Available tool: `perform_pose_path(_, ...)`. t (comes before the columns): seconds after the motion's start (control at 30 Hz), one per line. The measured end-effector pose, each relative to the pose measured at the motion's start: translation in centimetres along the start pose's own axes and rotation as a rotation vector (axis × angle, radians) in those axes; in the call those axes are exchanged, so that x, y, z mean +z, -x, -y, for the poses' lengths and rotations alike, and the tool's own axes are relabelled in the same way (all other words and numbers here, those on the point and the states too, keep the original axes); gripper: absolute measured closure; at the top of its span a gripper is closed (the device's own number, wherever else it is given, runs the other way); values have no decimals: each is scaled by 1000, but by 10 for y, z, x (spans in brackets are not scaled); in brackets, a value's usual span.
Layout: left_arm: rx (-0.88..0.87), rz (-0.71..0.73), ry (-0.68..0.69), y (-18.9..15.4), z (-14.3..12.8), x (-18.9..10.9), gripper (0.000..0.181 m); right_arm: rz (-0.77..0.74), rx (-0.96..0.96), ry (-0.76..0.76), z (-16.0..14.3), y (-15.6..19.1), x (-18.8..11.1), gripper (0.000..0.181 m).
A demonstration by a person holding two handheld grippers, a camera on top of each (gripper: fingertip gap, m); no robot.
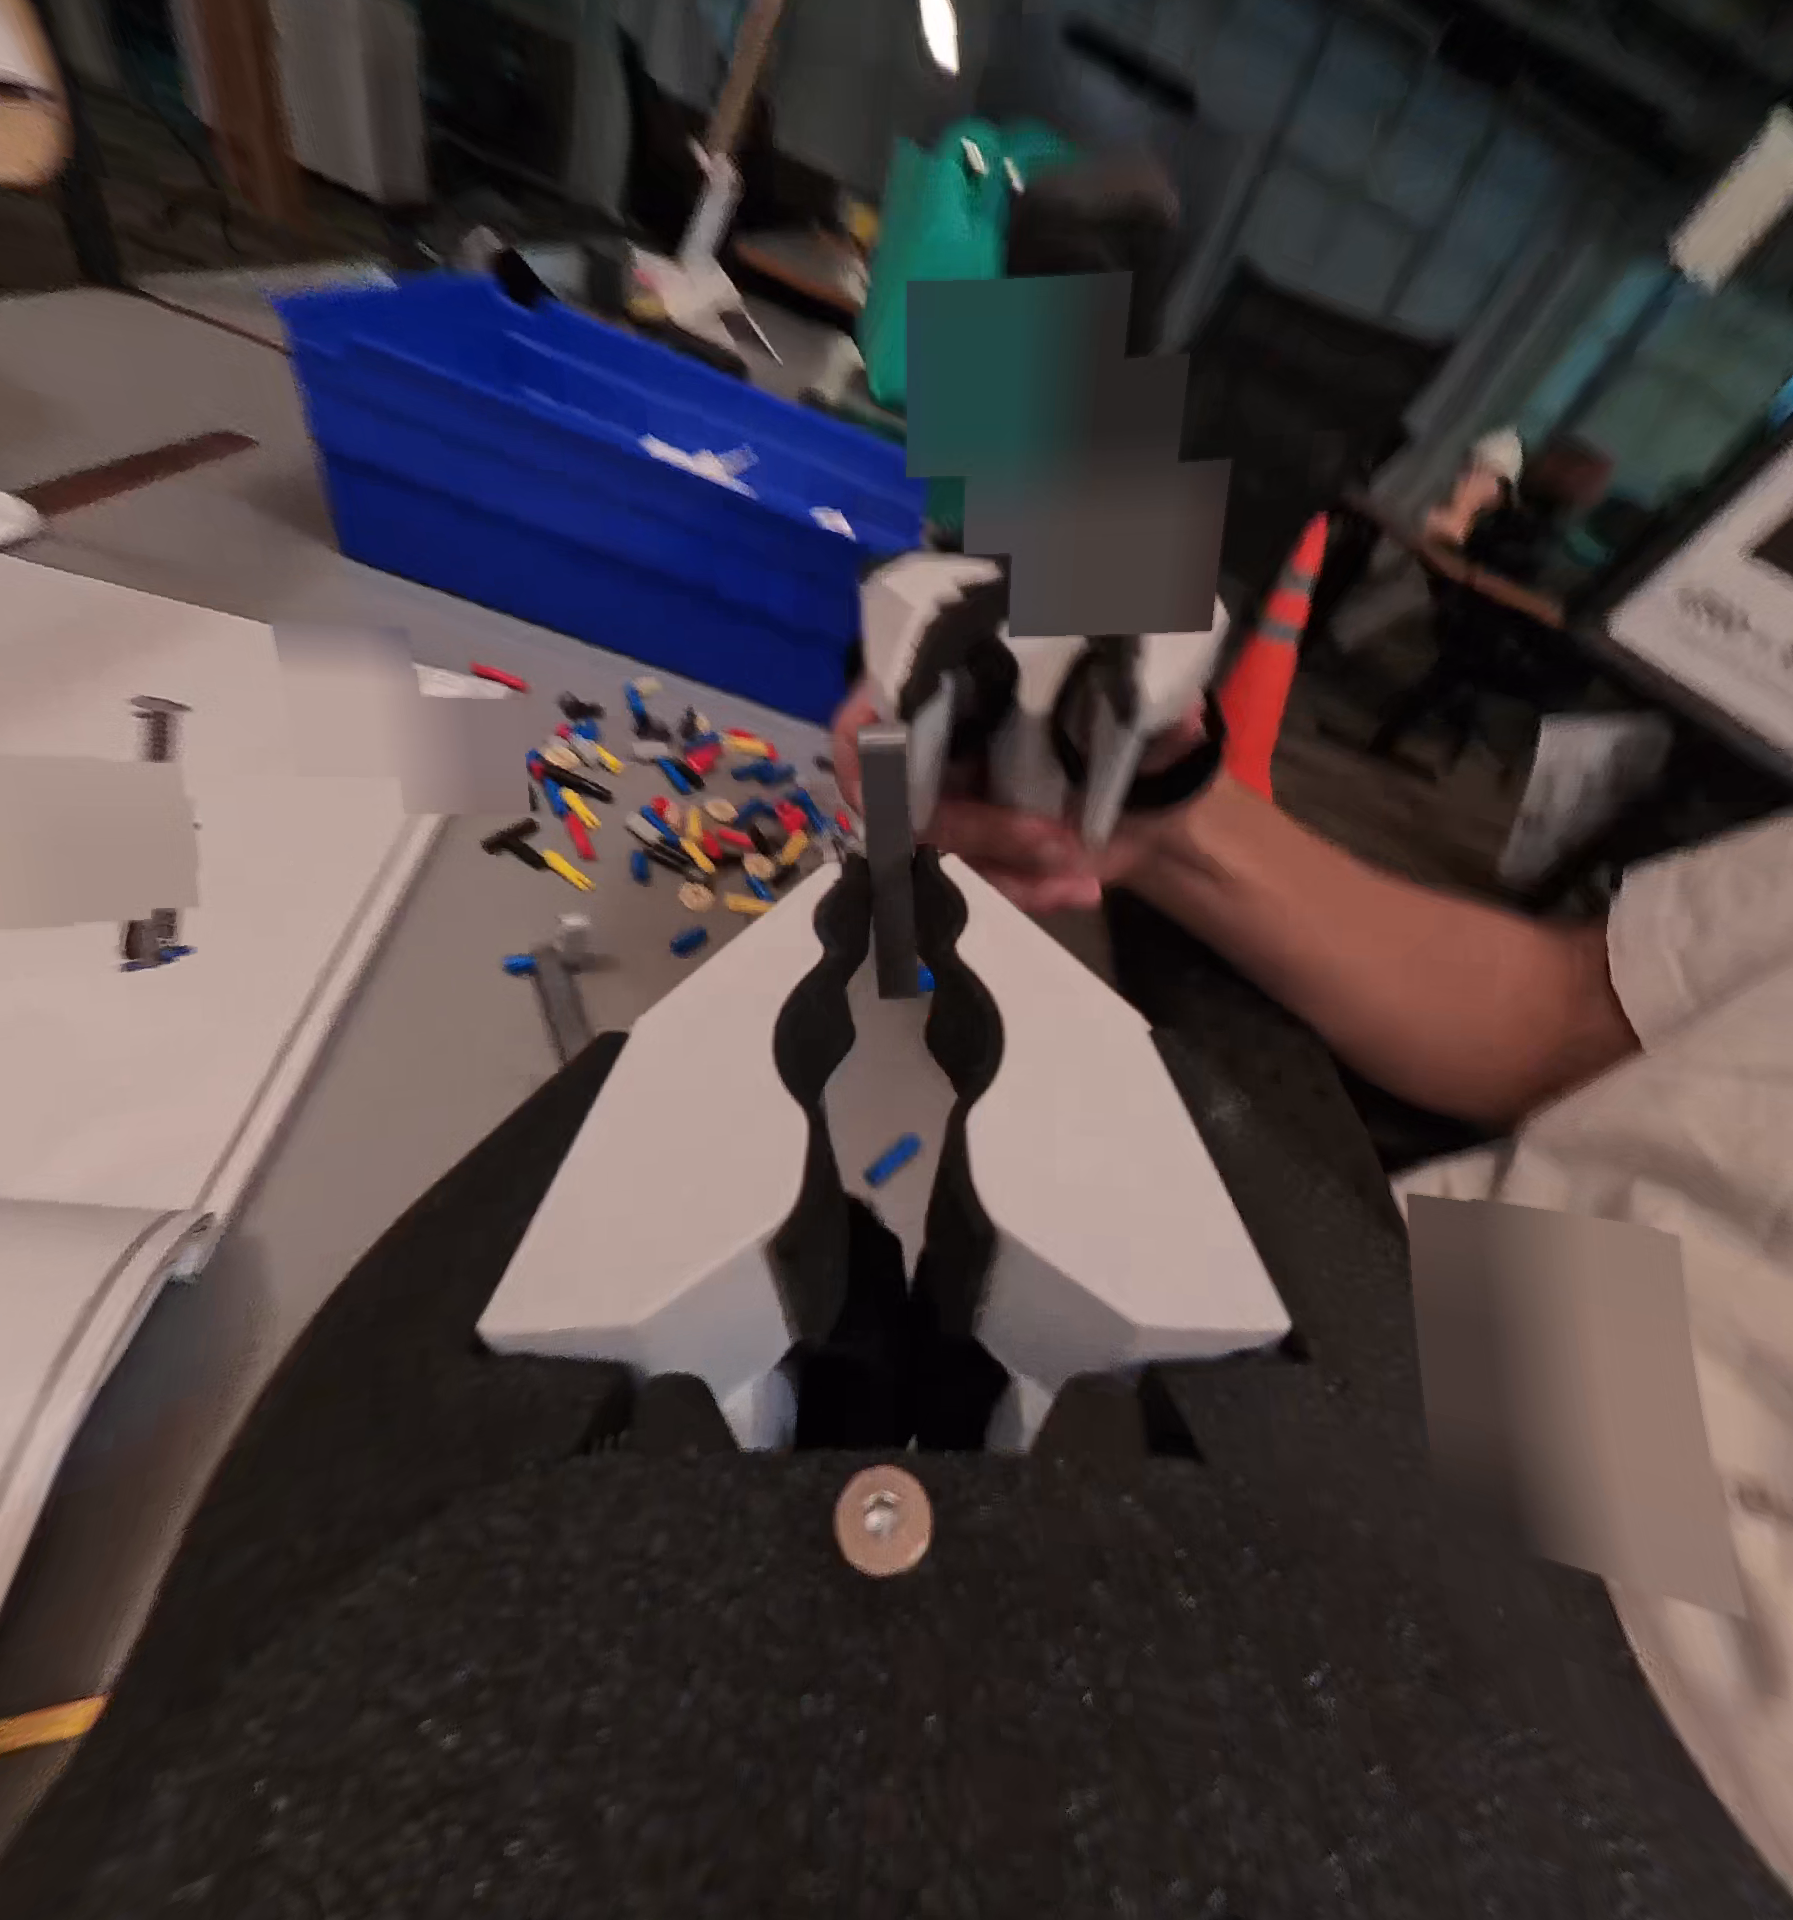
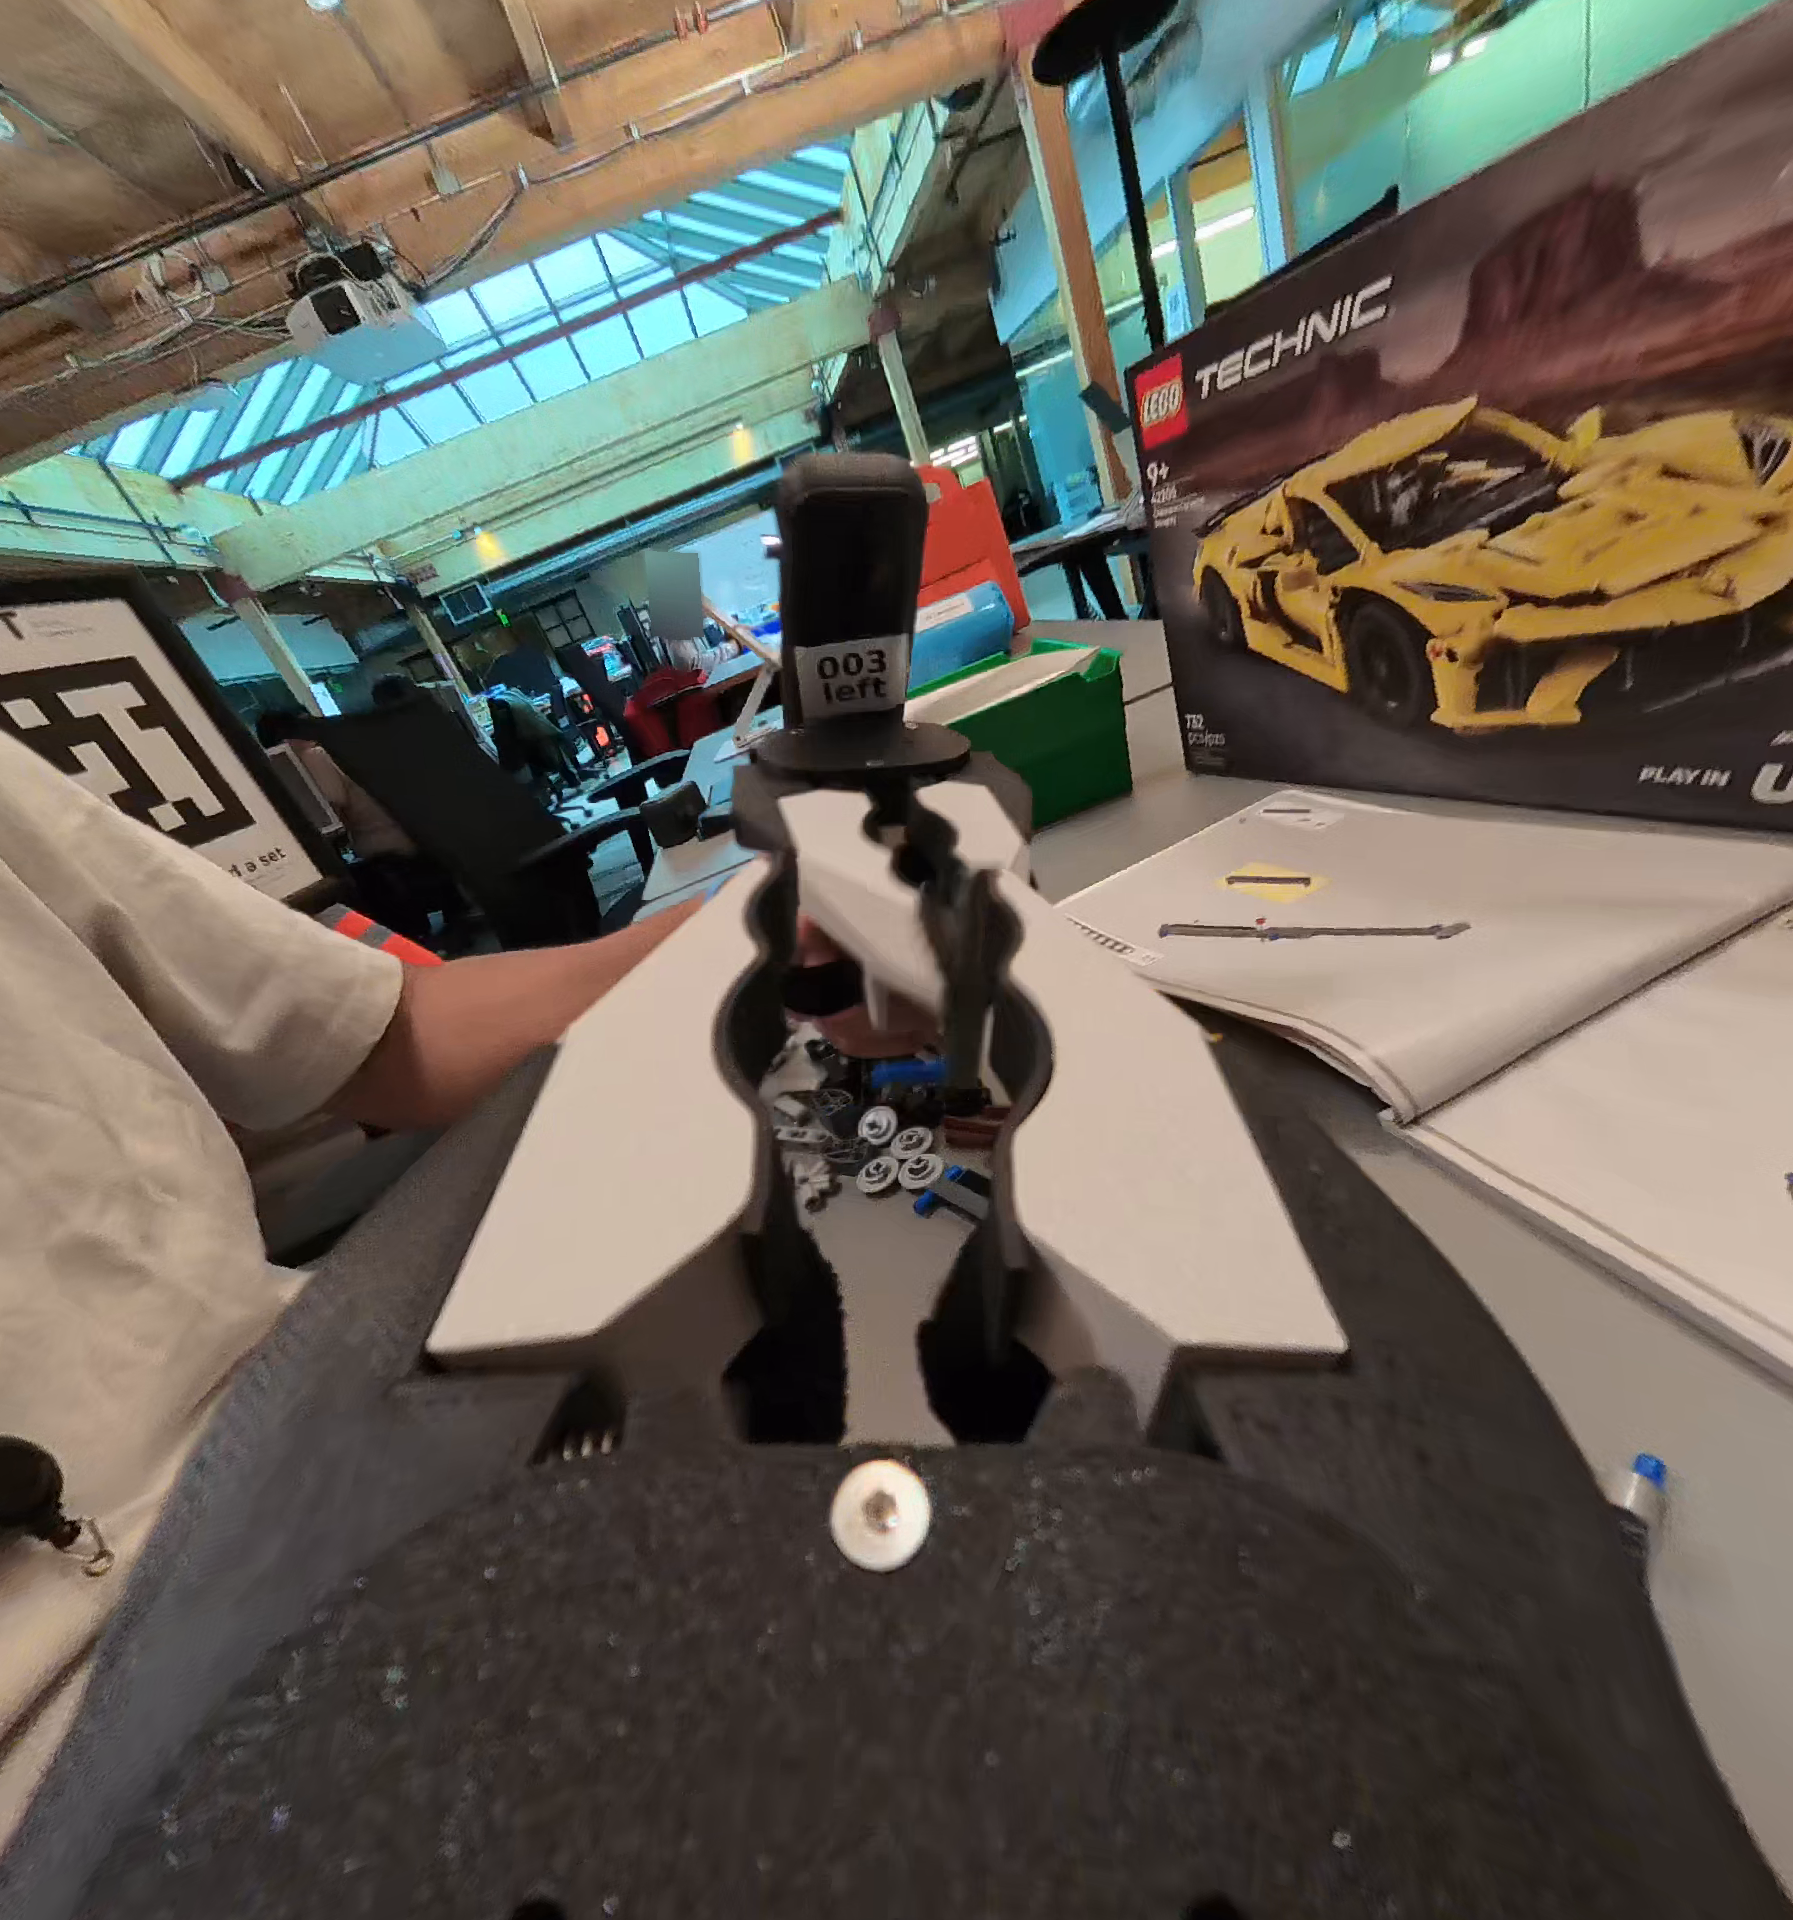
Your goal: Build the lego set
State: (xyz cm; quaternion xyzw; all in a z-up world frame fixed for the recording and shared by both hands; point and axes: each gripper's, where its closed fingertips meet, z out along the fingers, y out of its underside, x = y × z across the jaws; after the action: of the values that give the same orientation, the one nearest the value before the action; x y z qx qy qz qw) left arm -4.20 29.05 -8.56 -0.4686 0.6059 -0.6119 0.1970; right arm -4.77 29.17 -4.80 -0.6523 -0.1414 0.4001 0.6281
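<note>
Left tongs clamp grey beam upright, right tongs at 1 o'clock apparently pinching its top w/ 1 finger behind: keep beam square, press gently.

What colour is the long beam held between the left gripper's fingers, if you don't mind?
The beam is grey, seen best in the left wrist view.

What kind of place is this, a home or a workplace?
Most likely a shared workshop or open office, not a home: exposed wooden ceiling beams with skylights, rows of office chairs at desks, and an orange traffic cone.
</note>
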Motion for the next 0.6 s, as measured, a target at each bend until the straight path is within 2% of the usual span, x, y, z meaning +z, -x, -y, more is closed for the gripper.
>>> perform_pose_path(0.07, -111, 50, -150, 16, 20, -7, 175, -75, -50, 62, -11, -10, 1, 142)
perform_pose_path(0.13, -187, 38, -260, 21, 33, -14, 175, -151, -72, 131, -26, -22, 8, 141)
perform_pose_path(0.2, -181, -8, -268, 14, 34, -15, 175, -144, -21, 117, -25, -22, 14, 142)
perform_pose_path(0.33, -142, -100, -279, -5, 37, -11, 175, 83, 141, 28, -8, 5, 9, 150)
perform_pose_path(0.4, -121, -142, -278, -16, 37, -9, 175, 133, 187, 22, -7, 11, 7, 158)
perform_pose_path(0.5, -103, -158, -267, -23, 36, -4, 175, 92, 132, 37, -10, 8, 6, 174)
perform_pose_path(0.6, -94, -141, -260, -23, 35, -3, 175, 66, 107, 58, -11, 7, 6, 174)
